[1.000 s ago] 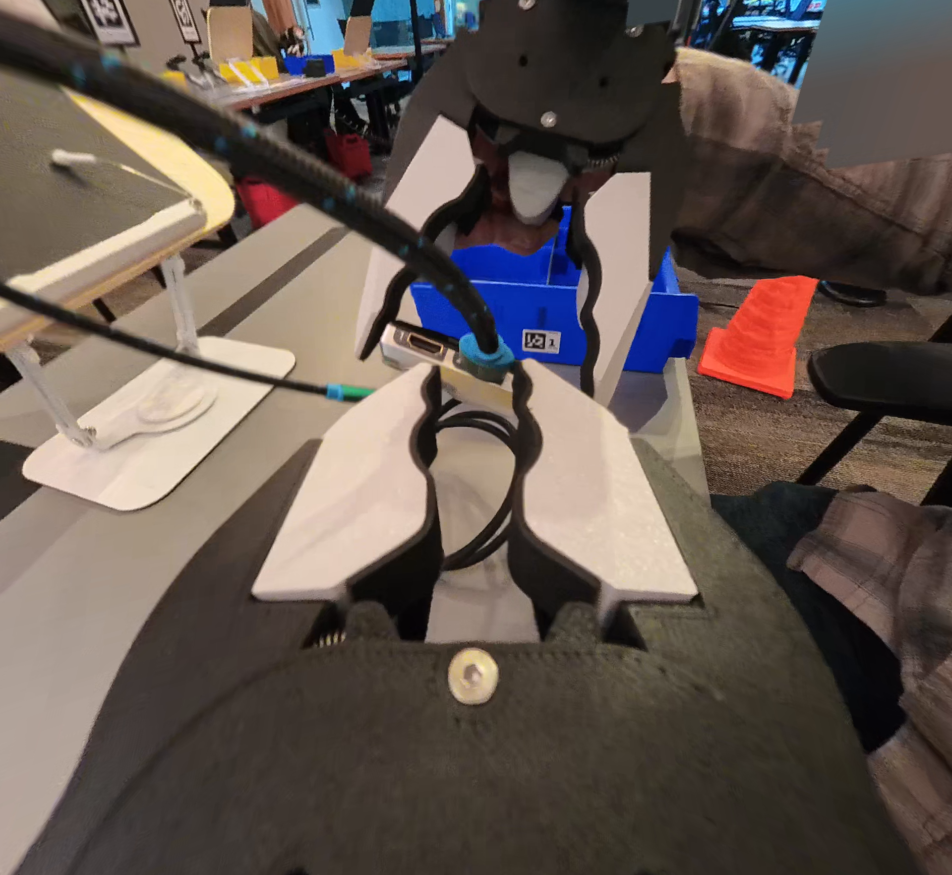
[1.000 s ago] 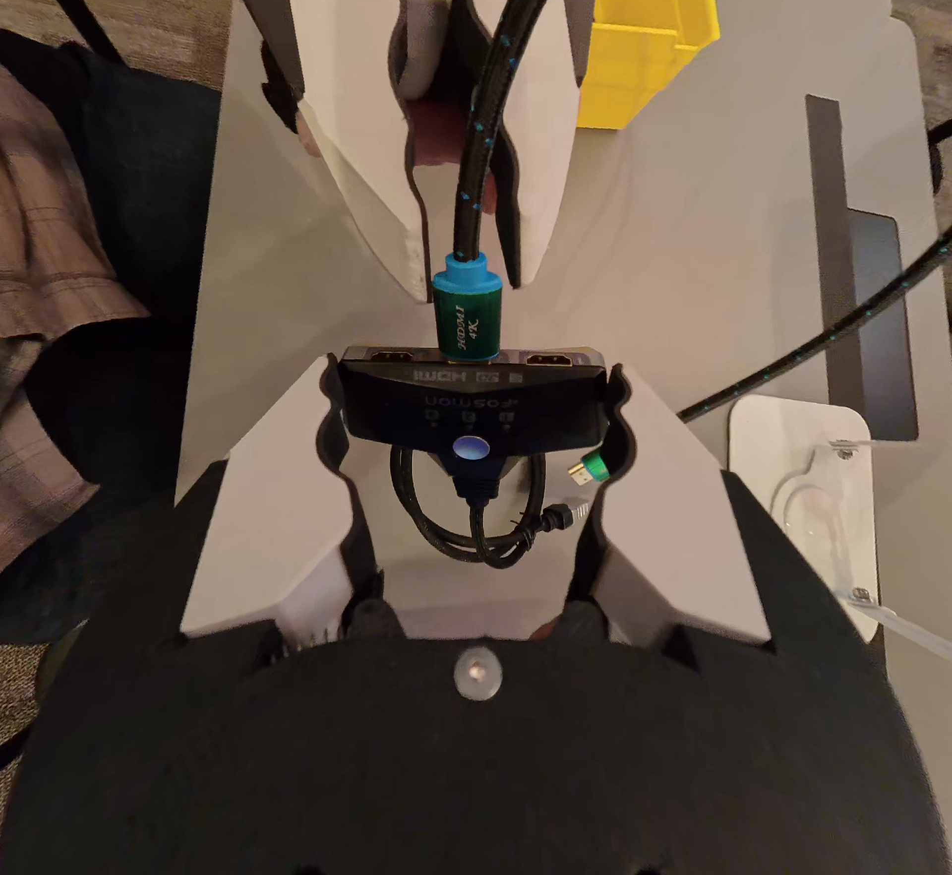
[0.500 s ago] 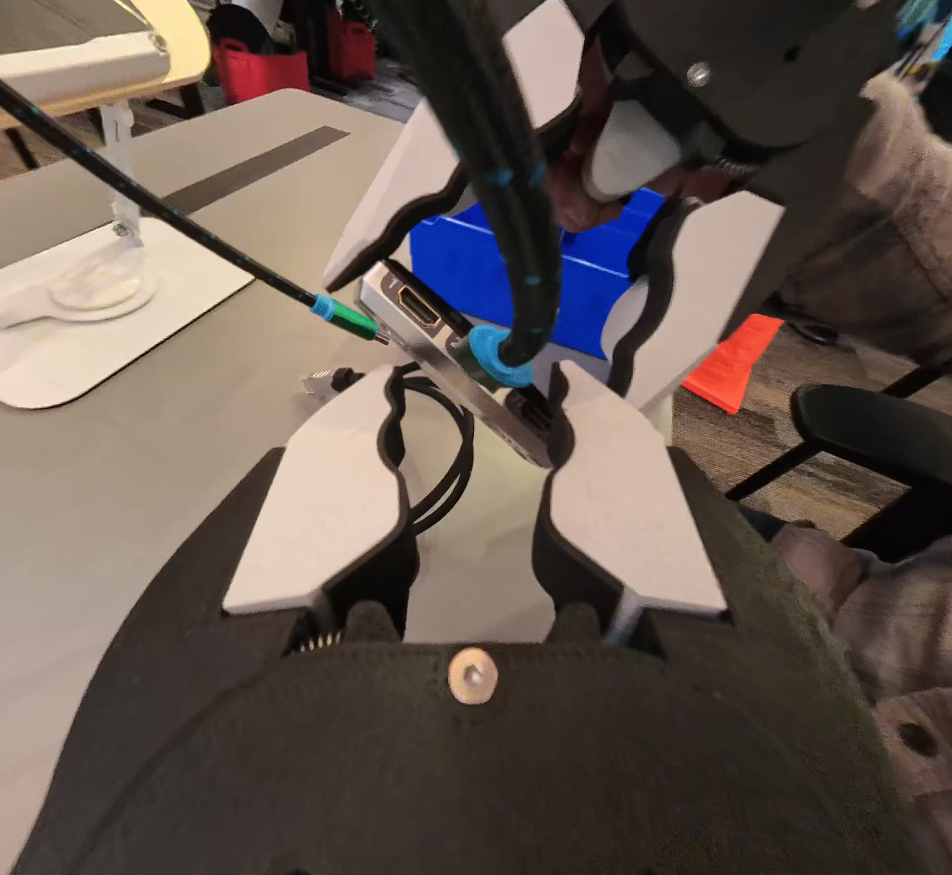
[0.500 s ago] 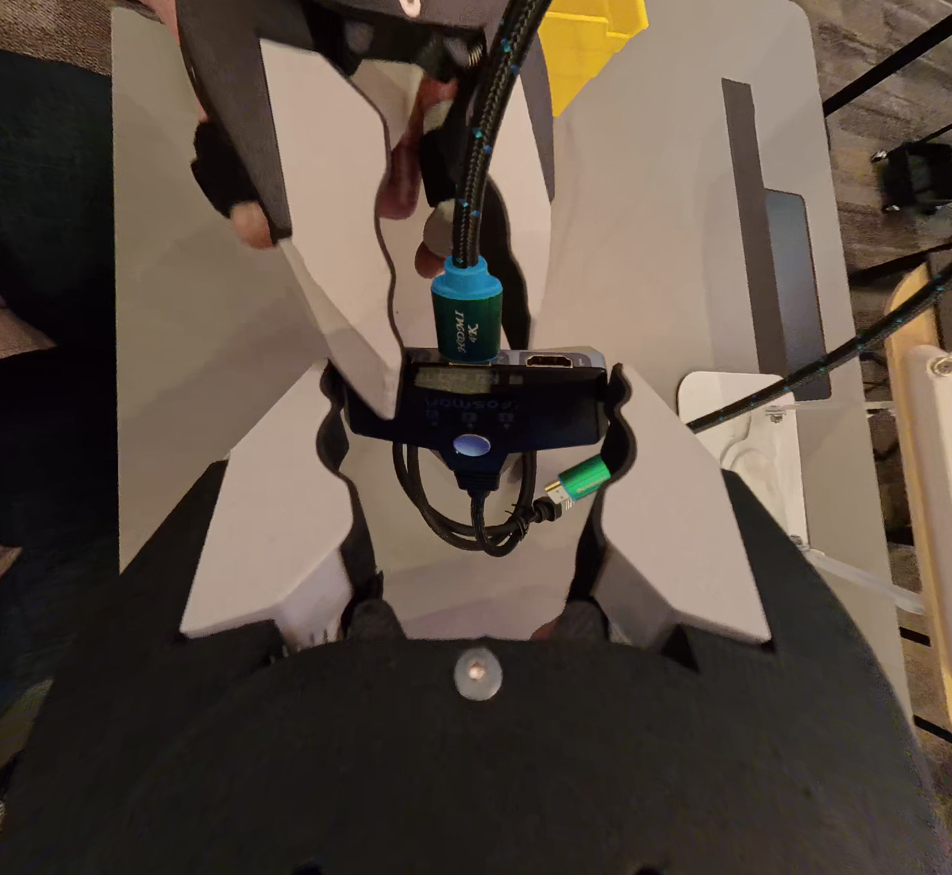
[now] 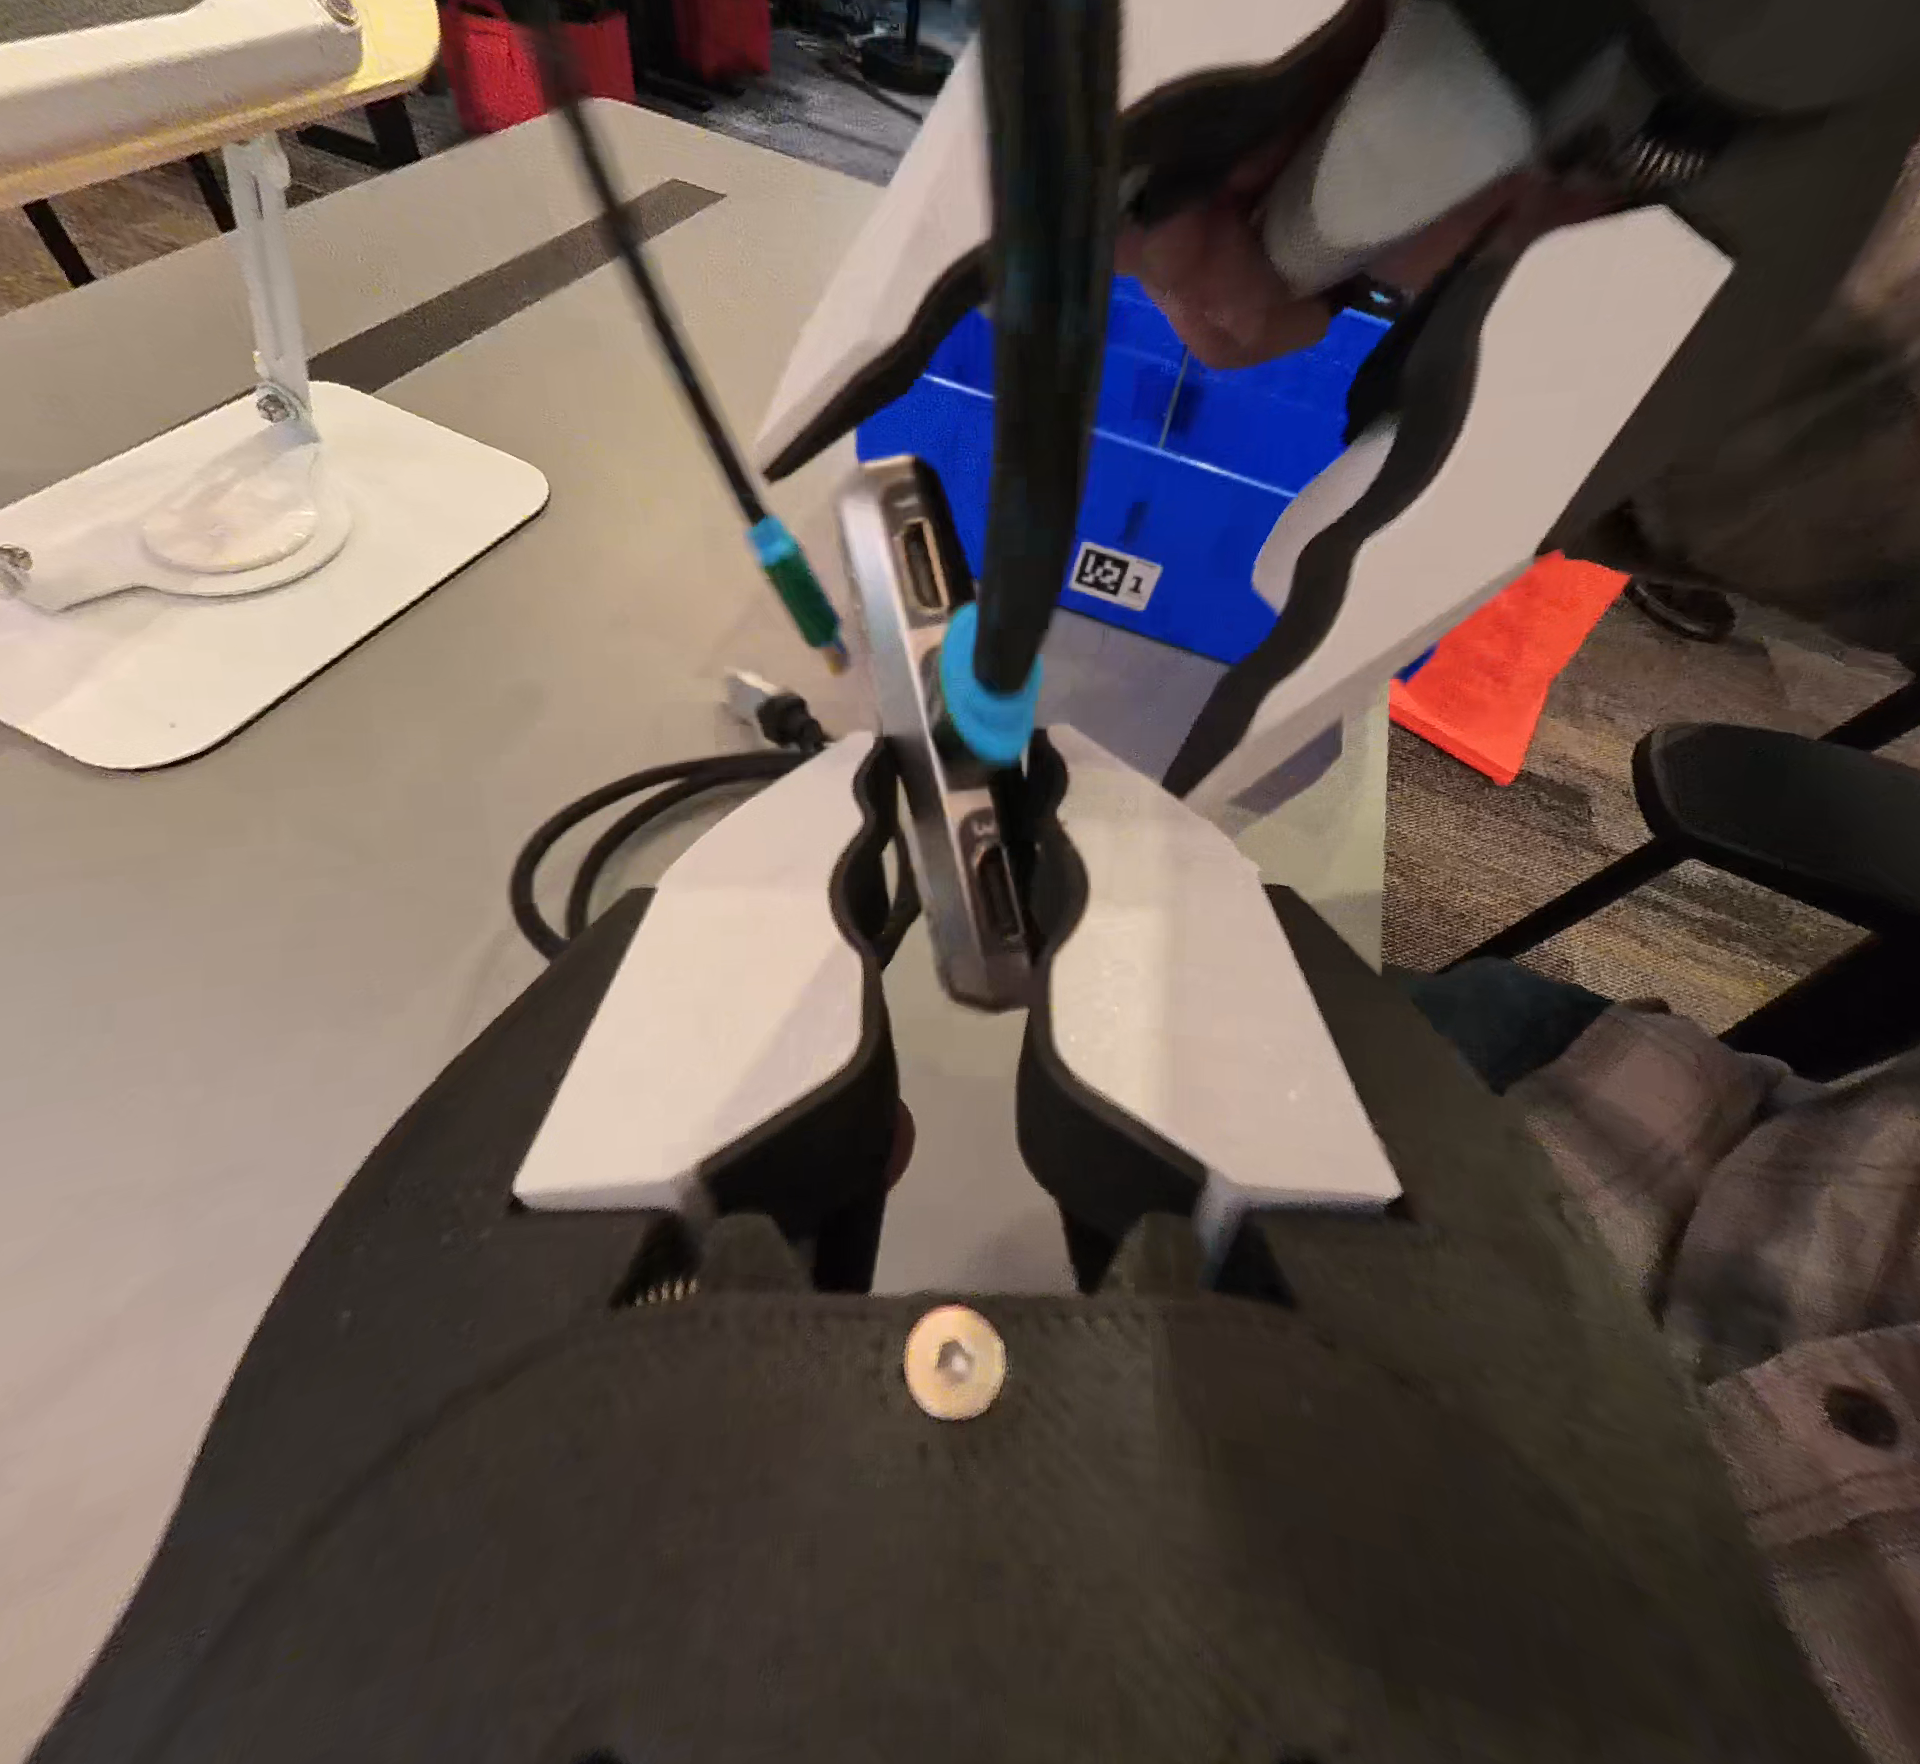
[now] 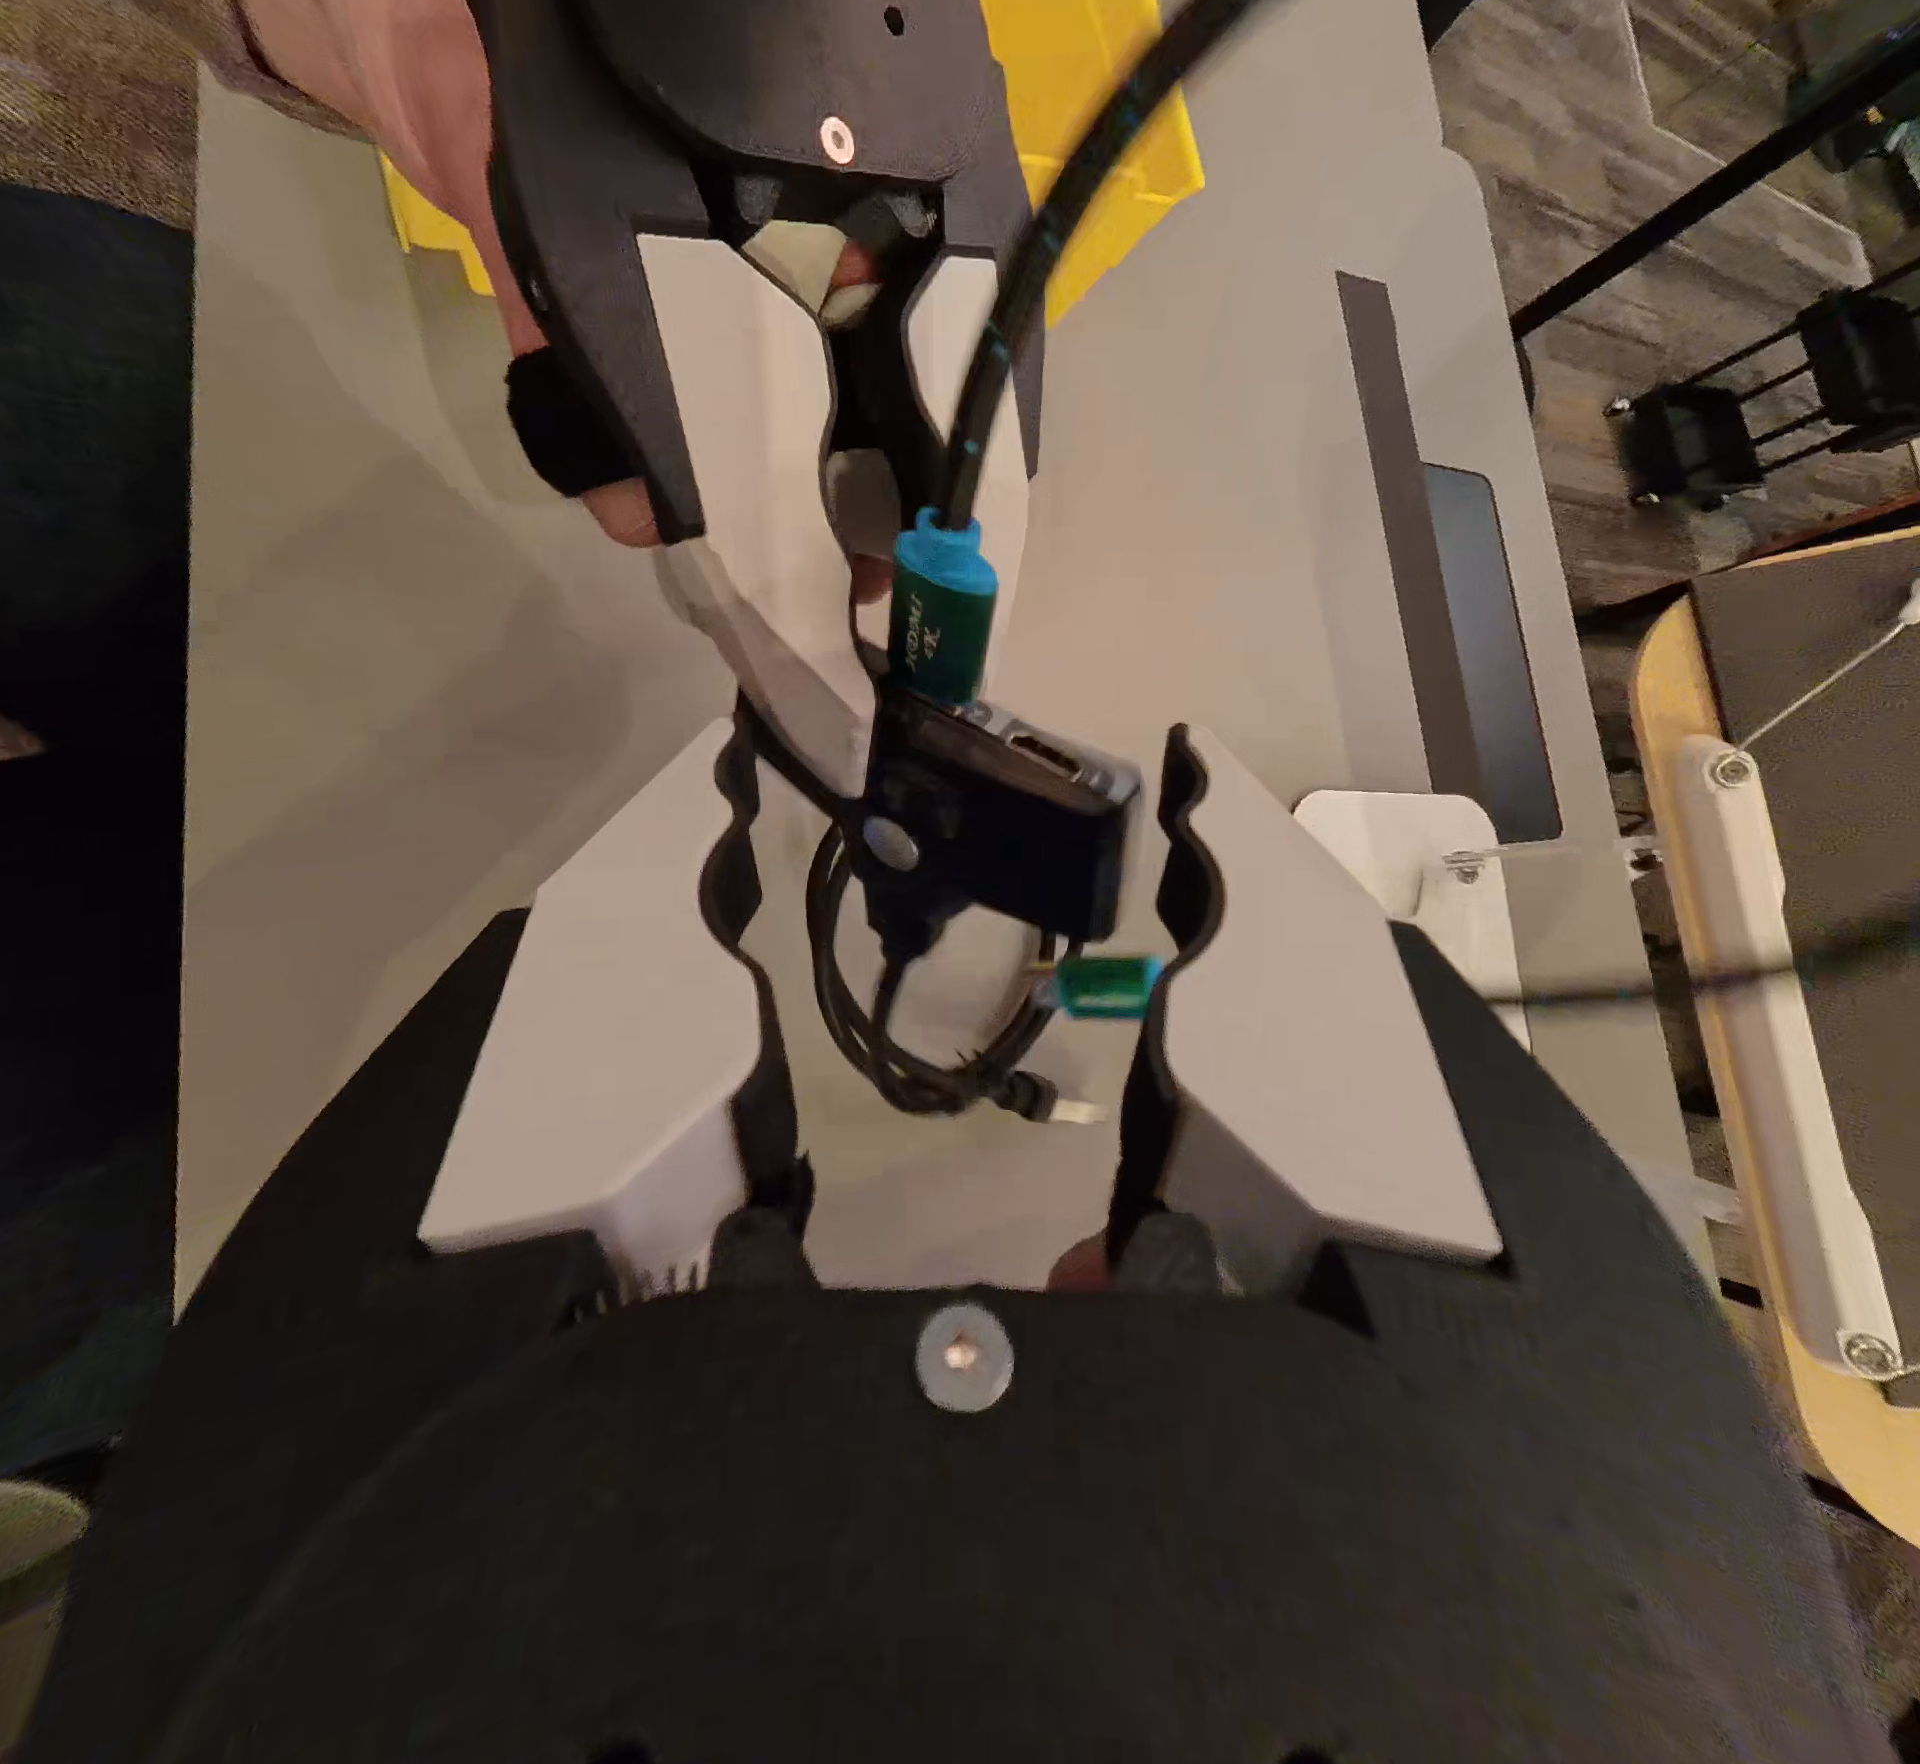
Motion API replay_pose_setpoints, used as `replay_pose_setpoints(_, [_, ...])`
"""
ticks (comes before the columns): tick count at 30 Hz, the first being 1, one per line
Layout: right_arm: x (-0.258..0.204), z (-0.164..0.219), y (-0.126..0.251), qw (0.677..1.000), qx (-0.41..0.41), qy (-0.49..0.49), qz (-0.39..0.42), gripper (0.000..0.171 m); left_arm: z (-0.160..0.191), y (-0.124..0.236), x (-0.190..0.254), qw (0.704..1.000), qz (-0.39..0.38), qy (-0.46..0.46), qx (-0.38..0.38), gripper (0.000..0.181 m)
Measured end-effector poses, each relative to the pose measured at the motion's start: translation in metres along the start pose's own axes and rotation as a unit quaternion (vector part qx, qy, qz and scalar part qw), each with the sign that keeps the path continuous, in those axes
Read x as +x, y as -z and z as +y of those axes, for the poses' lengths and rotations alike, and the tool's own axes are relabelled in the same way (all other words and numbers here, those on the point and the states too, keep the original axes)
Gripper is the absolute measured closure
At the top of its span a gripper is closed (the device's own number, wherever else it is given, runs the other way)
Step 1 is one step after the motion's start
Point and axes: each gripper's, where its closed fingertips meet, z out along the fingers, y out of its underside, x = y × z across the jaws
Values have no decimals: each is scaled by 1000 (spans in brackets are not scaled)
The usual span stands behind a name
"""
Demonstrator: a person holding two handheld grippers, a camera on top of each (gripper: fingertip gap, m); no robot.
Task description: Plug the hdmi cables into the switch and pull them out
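Switch clamped on edge, one plug seated

At frame centre the switch (image 5: 940,810) sits pinched between the left hand-held gripper (image 5: 961,847) fingers, tilted on edge above the bench (image 5: 260,935). A teal-collared HDMI plug (image 6: 940,618) is in one port. The right hand-held gripper (image 6: 951,841) stands spread, seemingly clear of it. A second green plug (image 5: 795,587) hangs free, left of the switch.

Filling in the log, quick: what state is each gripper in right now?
Left gripper: jaws shut on the switch.
Right gripper: jaws open, holding nothing.
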Motion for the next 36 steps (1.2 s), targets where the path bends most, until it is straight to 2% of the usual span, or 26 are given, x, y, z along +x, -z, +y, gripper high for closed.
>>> replay_pose_setpoints(7, [4,12,8,998,10,-39,-42,106,-5,2,11,999,18,-40,-7,160])
replay_pose_setpoints(11, [-12,18,-3,998,3,-34,-61,124,-6,3,13,998,18,-63,-16,161])
replay_pose_setpoints(12, [-13,20,-5,998,0,-28,-57,137,-4,4,13,997,16,-73,-24,161])
replay_pose_setpoints(15, [-17,19,-4,998,9,-25,-62,144,-4,4,15,994,12,-106,-34,160])
replay_pose_setpoints(21, [-9,6,9,991,82,-83,-62,152,-28,17,8,992,-22,-120,13,148])
replay_pose_setpoints(25, [6,3,20,974,152,-161,-43,155,-42,36,-11,991,-56,-109,48,143])
replay_pose_setpoints(30, [15,-1,33,942,227,-240,-50,154,-34,39,-17,994,-48,-93,24,138])
replay_pose_setpoints(36, [16,-7,40,924,269,-264,-67,154,-19,21,-11,996,-36,-87,2,134])
